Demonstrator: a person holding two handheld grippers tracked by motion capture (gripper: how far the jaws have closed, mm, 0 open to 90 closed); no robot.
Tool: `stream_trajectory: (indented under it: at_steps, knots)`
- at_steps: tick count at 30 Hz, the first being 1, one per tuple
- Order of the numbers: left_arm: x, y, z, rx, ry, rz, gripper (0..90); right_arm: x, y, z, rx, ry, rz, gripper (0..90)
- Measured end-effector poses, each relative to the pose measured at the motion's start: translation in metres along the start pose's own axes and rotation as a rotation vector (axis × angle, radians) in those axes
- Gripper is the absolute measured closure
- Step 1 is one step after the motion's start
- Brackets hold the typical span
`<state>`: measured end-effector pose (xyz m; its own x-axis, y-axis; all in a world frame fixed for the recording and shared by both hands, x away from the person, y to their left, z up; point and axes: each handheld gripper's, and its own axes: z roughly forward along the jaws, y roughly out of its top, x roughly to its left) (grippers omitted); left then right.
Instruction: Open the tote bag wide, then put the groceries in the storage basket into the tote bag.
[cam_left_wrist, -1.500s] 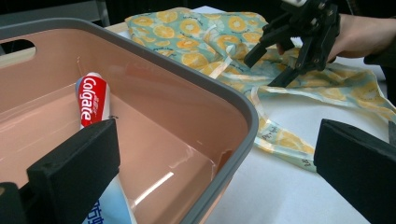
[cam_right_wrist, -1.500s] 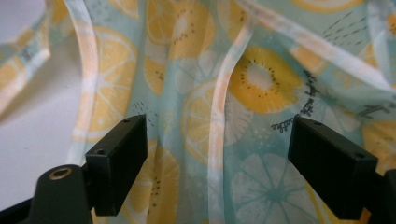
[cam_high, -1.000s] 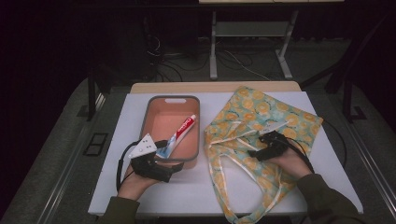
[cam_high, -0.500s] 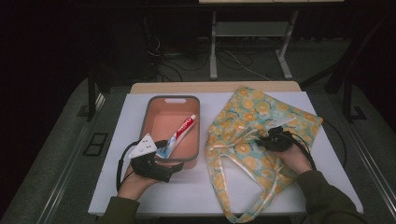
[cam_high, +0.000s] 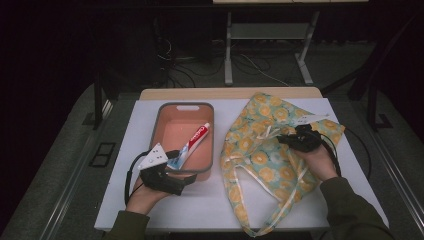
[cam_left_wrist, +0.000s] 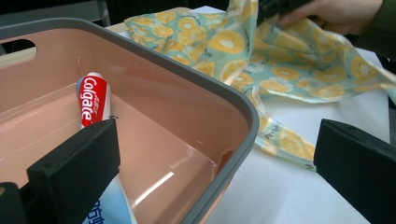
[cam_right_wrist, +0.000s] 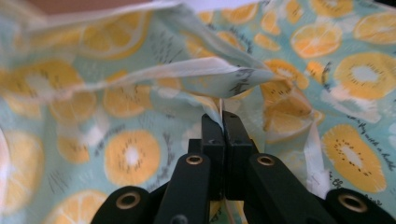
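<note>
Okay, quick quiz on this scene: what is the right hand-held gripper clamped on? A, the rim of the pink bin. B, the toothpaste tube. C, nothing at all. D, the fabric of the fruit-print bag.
D: in the right gripper view the right hand-held gripper has its jaws pressed together on a fold of the fruit-print bag, well away from the toothpaste tube lying in the pink bin.

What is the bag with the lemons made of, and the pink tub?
The bag looks like thin woven cloth, matte: it crumples and folds where the right gripper pinches it. The tub seems to be hard plastic, smooth and slightly glossy, since light glints on its inner wall.
</note>
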<state>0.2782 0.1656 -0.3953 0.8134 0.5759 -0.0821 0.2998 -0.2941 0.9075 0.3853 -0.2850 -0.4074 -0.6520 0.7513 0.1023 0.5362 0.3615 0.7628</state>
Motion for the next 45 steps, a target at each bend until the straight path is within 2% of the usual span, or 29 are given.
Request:
stream_trajectory:
  at_steps: [3, 11, 22, 31, 35, 39, 44, 45]
  knots:
    - [0.000, 0.000, 0.000, -0.001, -0.001, 0.000, 0.0, -0.004, 0.010, -0.004, -0.031, 0.010, 0.030, 89.1]
    - [0.000, 0.000, 0.000, 0.001, 0.000, 0.000, 0.0, -0.011, 0.027, -0.018, -0.105, 0.016, 0.055, 89.1]
    - [0.005, 0.009, 0.003, 0.055, -0.019, -0.021, 0.0, -0.010, 0.020, -0.016, -0.084, 0.018, 0.049, 89.0]
    - [0.011, 0.031, 0.004, 0.068, -0.009, -0.005, 0.0, -0.012, 0.019, -0.018, -0.092, 0.022, 0.056, 89.0]
    - [0.018, 0.045, 0.009, 0.061, -0.007, -0.001, 0.0, -0.013, 0.019, -0.018, -0.094, 0.024, 0.055, 89.0]
    - [0.029, 0.059, 0.022, 0.065, 0.000, 0.003, 0.0, -0.013, 0.019, -0.016, -0.086, 0.029, 0.049, 88.9]
    - [0.046, 0.069, 0.042, 0.089, 0.052, 0.008, 2.3, -0.013, 0.019, -0.016, -0.087, 0.030, 0.046, 89.0]
    - [0.050, 0.070, 0.046, 0.106, 0.060, 0.008, 2.8, -0.013, 0.018, -0.017, -0.088, 0.031, 0.048, 89.0]
